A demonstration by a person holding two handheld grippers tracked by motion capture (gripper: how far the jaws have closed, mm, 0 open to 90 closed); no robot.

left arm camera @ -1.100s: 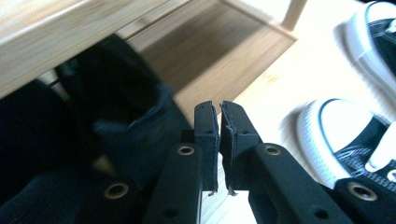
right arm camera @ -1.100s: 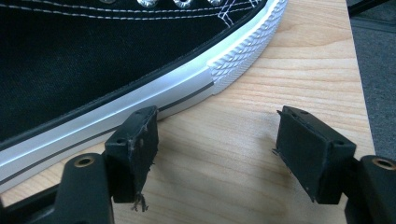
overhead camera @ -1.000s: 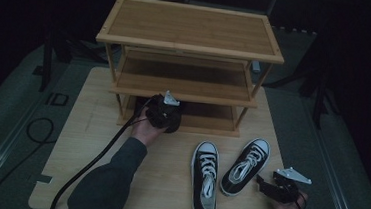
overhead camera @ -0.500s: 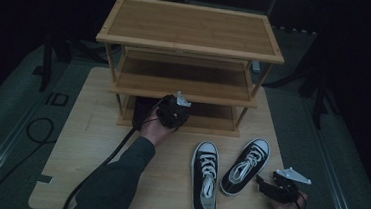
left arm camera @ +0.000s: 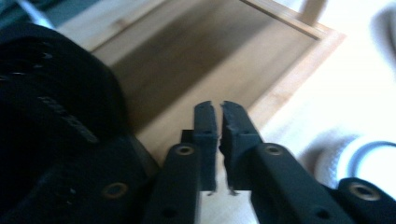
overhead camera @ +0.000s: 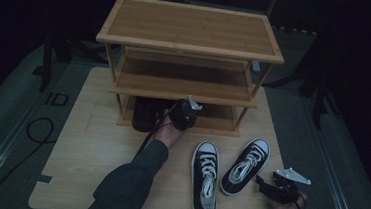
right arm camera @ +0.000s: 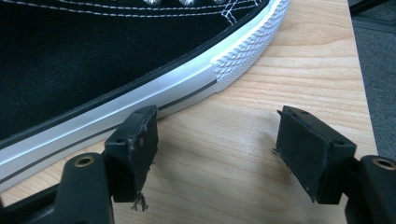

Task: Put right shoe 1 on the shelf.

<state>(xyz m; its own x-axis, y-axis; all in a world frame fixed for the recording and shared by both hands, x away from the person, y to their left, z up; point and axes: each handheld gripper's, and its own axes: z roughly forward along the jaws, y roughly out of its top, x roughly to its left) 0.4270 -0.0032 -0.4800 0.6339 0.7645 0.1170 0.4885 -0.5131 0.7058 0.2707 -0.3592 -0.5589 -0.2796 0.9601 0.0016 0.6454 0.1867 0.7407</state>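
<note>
A bamboo shoe rack with three shelves stands at the back of the wooden table. One black shoe rests at the left of the bottom shelf and looms dark in the left gripper view. My left gripper hovers at that shelf's front edge, just right of the shoe. Its jaws have just been closing and stand shut with nothing between them. Two black sneakers with white toe caps lie on the table. My right gripper stands open beside the right sneaker's sole.
The rack's middle shelf and top shelf are bare. A black cable trails over the grey floor at left. The table's front edge lies close below the right hand.
My left gripper has moved right along the front of the bottom shelf, away from the black shoe, which stays on the shelf. The right gripper and the sneakers have kept still.
</note>
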